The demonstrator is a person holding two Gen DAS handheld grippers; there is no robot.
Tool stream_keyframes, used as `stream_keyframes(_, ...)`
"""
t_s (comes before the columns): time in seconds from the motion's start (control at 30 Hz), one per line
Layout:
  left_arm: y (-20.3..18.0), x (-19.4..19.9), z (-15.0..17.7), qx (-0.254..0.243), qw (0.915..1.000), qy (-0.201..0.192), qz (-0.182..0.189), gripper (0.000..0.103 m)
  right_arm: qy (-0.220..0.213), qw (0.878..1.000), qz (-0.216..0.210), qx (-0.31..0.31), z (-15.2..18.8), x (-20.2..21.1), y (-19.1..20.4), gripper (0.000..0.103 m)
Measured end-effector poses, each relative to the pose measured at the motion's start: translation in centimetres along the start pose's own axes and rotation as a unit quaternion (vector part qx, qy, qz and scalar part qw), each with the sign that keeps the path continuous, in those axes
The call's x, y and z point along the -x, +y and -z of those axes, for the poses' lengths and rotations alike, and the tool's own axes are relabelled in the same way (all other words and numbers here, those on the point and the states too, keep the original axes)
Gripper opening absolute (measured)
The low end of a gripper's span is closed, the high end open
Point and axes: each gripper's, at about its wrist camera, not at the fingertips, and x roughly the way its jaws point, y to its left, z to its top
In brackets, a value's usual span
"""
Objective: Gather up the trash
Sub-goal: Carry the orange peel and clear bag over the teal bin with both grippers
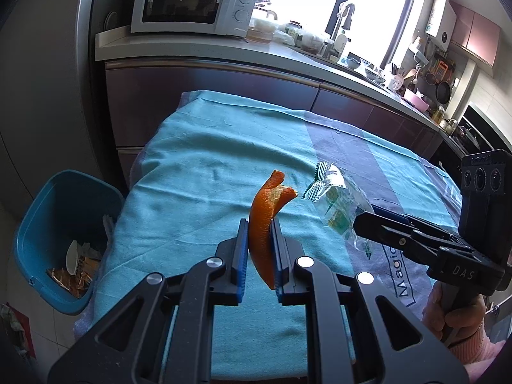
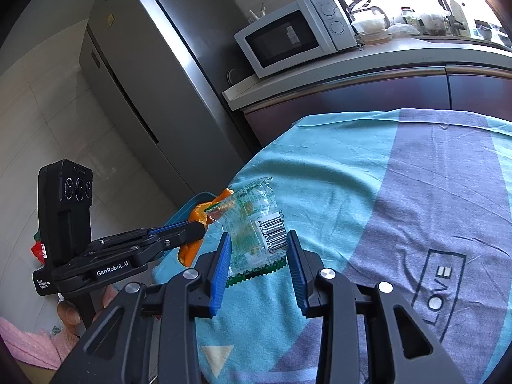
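Note:
My left gripper [image 1: 260, 227] is shut on a curled orange peel [image 1: 265, 220] and holds it above the turquoise cloth on the table [image 1: 198, 160]. The peel also shows in the right wrist view [image 2: 192, 249], pinched in the left gripper [image 2: 200, 227]. A clear plastic wrapper [image 2: 256, 233] with green print and a barcode lies on the cloth between the open jaws of my right gripper [image 2: 259, 243]. In the left wrist view the wrapper [image 1: 332, 198] lies just ahead of the right gripper [image 1: 360, 224]. I cannot tell if the pads touch it.
A blue trash bin [image 1: 60, 224] with trash inside stands on the floor left of the table. A counter [image 1: 256, 48] with a white microwave [image 1: 192, 0] and kitchenware runs behind the table. A steel fridge [image 2: 144, 80] stands at the left.

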Motion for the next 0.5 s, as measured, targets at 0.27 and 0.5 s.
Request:
stream_keyframes(0.27,1.2,0.8,0.1,0.01,0.9999,-0.006,-0.01,0.014,0.005,1.0,-0.008,0.006,-0.1,-0.8,0.8,0.033)
stream_keyframes(0.5,2.1,1.4,0.3,0.017,0.9997,-0.009,-0.016,0.014,0.01,1.0,-0.014,0.01,-0.3,-1.5,1.3,0.033)
